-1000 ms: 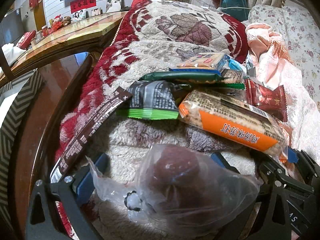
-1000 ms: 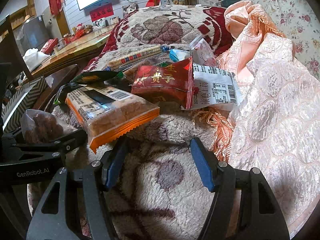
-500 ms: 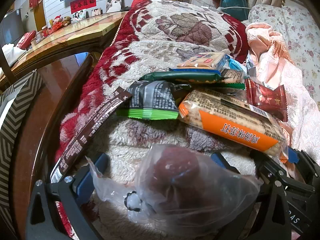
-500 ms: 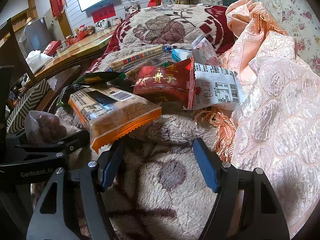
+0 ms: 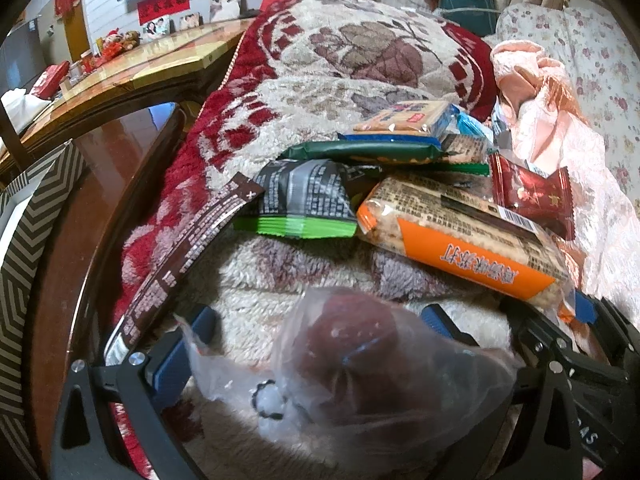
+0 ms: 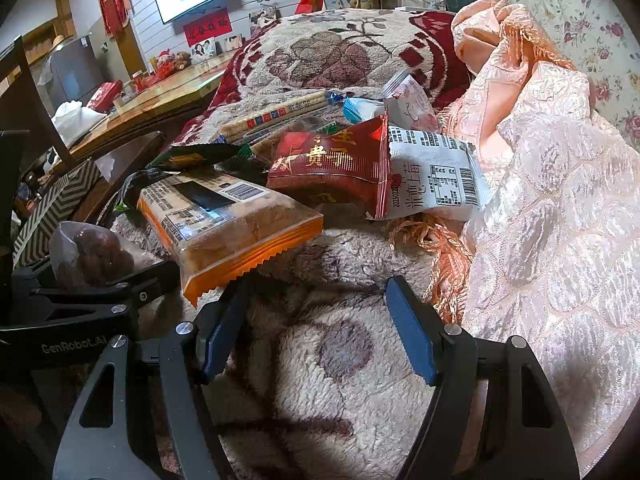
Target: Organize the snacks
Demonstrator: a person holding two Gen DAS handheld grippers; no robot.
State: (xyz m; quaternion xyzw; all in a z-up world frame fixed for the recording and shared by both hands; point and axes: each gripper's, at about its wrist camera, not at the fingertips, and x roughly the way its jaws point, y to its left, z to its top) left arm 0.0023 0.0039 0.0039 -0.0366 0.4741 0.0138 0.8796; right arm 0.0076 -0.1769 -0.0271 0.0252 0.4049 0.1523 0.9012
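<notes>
Snacks lie heaped on the plush blanket [image 6: 320, 360] ahead of me. My left claw [image 5: 320, 332] stands wide around a clear bag [image 5: 372, 364] of dark reddish fruits; the bag sits between the blue pads [image 5: 176, 356], but I cannot tell whether either pad presses on it. My right claw [image 6: 316, 320] has just been opening and now stands wide over bare blanket, nothing between its jaws. Just past its left finger lies the orange pack [image 6: 228, 224], clear-topped, with brown cakes showing inside. Behind that rests a red pouch [image 6: 332, 164], overlapping a white packet [image 6: 436, 184] at its right. In the left view, a black-and-green packet [image 5: 304, 204] lies beside the orange pack, a brown strip [image 5: 192, 252] runs down toward my left finger, and a cracker pack [image 5: 408, 118] tops the heap. A pink quilt [image 6: 540, 200] is bunched along the right.
</notes>
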